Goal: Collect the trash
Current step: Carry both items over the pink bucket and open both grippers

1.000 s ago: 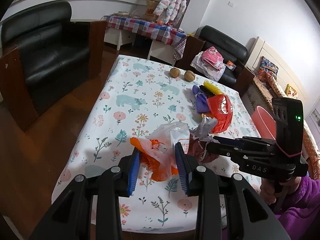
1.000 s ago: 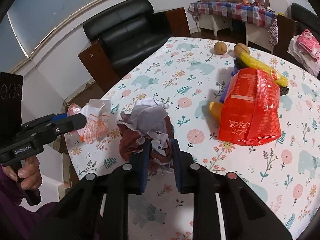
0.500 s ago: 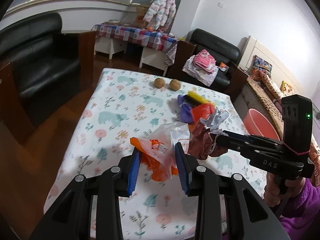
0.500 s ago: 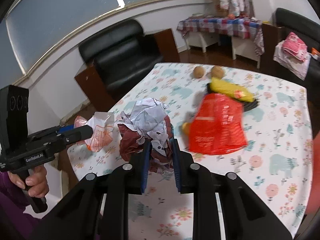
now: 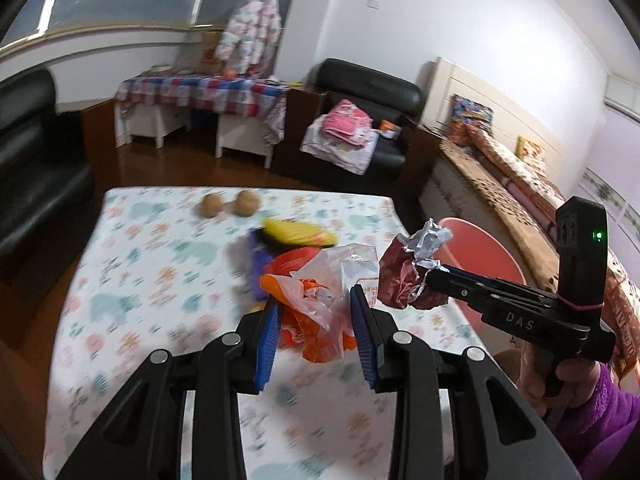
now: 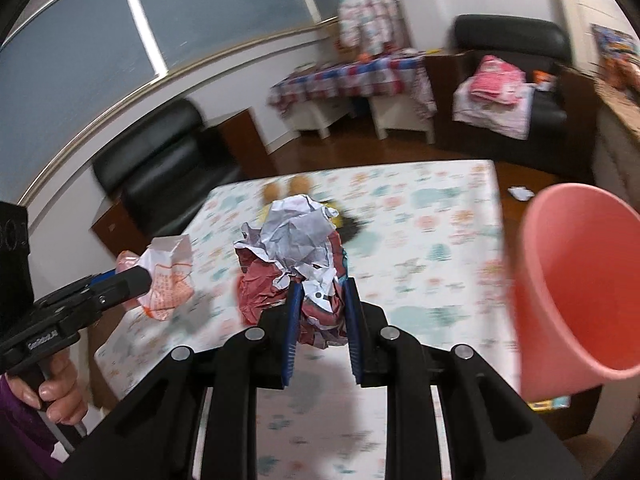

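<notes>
My left gripper [image 5: 316, 312] is shut on a crumpled orange and clear plastic bag [image 5: 320, 292], held above the flowered table [image 5: 152, 280]. In the right wrist view that same bag [image 6: 168, 276] hangs at the left. My right gripper [image 6: 320, 304] is shut on a wad of crumpled white and dark red paper [image 6: 296, 252]; the left wrist view shows this wad [image 5: 412, 276] to the right of the bag. A pink bin [image 6: 576, 284] stands open past the table's right edge, also visible as the bin [image 5: 480, 256] behind the right gripper.
On the table lie two brown round items [image 5: 230, 204], a yellow packet [image 5: 296, 234] and a red bag [image 5: 292, 260]. Black armchairs [image 6: 160, 164] stand at the left and back, and a scrap of paper [image 6: 520, 193] lies on the wooden floor.
Both grippers have lifted off the table with their loads and swung right; the pink bin has come into the right wrist view.
</notes>
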The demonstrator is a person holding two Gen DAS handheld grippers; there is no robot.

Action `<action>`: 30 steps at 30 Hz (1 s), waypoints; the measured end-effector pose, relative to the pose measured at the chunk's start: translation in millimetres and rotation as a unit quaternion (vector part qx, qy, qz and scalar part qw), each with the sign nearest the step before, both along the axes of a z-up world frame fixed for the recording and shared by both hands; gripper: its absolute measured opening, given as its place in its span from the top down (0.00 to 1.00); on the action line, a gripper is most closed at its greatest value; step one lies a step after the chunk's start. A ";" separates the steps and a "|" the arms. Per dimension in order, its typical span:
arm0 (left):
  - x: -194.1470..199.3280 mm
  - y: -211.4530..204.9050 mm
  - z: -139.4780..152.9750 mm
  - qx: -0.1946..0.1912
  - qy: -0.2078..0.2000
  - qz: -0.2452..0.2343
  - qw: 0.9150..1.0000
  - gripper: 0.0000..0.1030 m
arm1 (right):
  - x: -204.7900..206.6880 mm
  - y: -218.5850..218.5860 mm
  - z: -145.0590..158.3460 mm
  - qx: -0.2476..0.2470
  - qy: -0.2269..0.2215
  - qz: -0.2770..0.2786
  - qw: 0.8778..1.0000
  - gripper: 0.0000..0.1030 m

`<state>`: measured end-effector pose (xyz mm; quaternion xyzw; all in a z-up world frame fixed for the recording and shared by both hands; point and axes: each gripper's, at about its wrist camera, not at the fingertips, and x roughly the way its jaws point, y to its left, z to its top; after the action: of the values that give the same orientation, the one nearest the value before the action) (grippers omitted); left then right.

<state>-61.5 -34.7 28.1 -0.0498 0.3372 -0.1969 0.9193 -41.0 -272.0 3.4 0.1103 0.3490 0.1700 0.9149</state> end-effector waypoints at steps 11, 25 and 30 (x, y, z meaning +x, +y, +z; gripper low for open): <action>42.6 -101.7 4.2 -0.011 0.001 -0.078 0.997 0.68 | -4.8 -91.1 -0.3 -0.011 -0.008 -0.122 0.992 0.78; 71.4 -203.9 -5.4 0.010 0.005 -0.151 0.988 0.68 | -12.3 -161.5 -20.8 -0.004 0.007 -0.203 0.979 0.78; 79.1 -231.1 -13.7 0.014 0.017 -0.169 0.985 0.67 | -13.3 -177.0 -25.8 -0.005 0.010 -0.222 0.975 0.78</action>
<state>17.5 -265.9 14.4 0.0174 0.3594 -0.3435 0.8675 -54.3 -449.0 -22.4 0.1819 0.3260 -0.0409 0.9268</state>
